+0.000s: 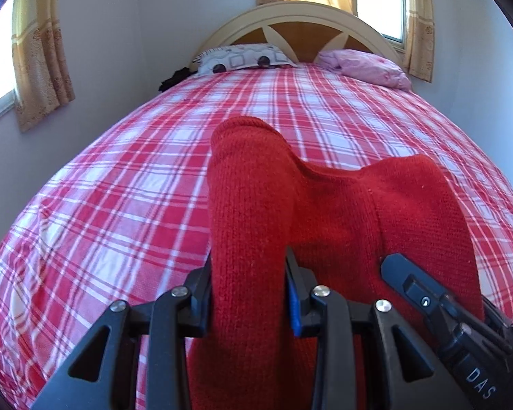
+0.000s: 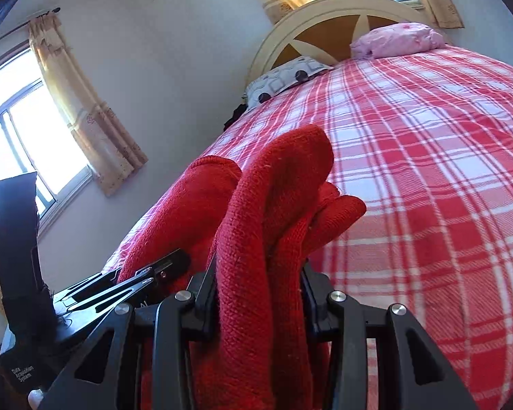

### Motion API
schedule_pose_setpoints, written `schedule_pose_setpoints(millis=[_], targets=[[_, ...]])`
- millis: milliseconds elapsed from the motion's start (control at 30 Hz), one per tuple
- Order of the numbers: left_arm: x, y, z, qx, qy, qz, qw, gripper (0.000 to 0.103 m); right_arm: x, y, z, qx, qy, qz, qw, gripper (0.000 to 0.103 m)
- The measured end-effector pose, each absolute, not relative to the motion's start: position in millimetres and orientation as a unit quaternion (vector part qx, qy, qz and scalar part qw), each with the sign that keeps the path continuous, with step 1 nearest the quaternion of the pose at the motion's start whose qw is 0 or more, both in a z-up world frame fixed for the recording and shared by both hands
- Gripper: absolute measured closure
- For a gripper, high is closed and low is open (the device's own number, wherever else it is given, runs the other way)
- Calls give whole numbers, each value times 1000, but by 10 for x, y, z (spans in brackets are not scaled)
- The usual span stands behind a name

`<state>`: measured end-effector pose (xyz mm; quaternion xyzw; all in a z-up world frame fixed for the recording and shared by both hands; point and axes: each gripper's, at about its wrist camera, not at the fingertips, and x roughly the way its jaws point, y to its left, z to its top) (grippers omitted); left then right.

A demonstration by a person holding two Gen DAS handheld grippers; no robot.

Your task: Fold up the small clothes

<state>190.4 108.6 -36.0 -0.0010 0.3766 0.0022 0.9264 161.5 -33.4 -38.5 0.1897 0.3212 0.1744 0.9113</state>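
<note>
A red knitted garment [image 1: 325,212] is held up over the bed by both grippers. My left gripper [image 1: 249,294] is shut on one bunched part of it, and the cloth stands up between the jaws. My right gripper [image 2: 260,294] is shut on another thick fold of the red garment [image 2: 273,212]. The right gripper also shows in the left wrist view [image 1: 441,304], close on the right. The left gripper shows in the right wrist view [image 2: 147,280], close on the left. The garment's lower part hangs below both views.
The bed has a red and white plaid sheet [image 1: 119,184]. A patterned pillow [image 1: 242,56] and a pink pillow [image 1: 366,65] lie by the arched headboard [image 1: 301,20]. A dark item [image 1: 174,78] lies at the bed's far left edge. Curtained windows [image 2: 30,130] flank the bed.
</note>
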Motion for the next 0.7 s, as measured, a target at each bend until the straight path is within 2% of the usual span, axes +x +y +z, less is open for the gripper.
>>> schedule_pose_setpoints(millis=[433, 700], targets=[[2416, 1252, -381, 36, 358, 36, 932, 68, 2255, -29, -533, 212, 311, 172, 910, 62], [2679, 1357, -816, 37, 397, 54, 916, 66, 2594, 18, -906, 214, 363, 155, 894, 62]])
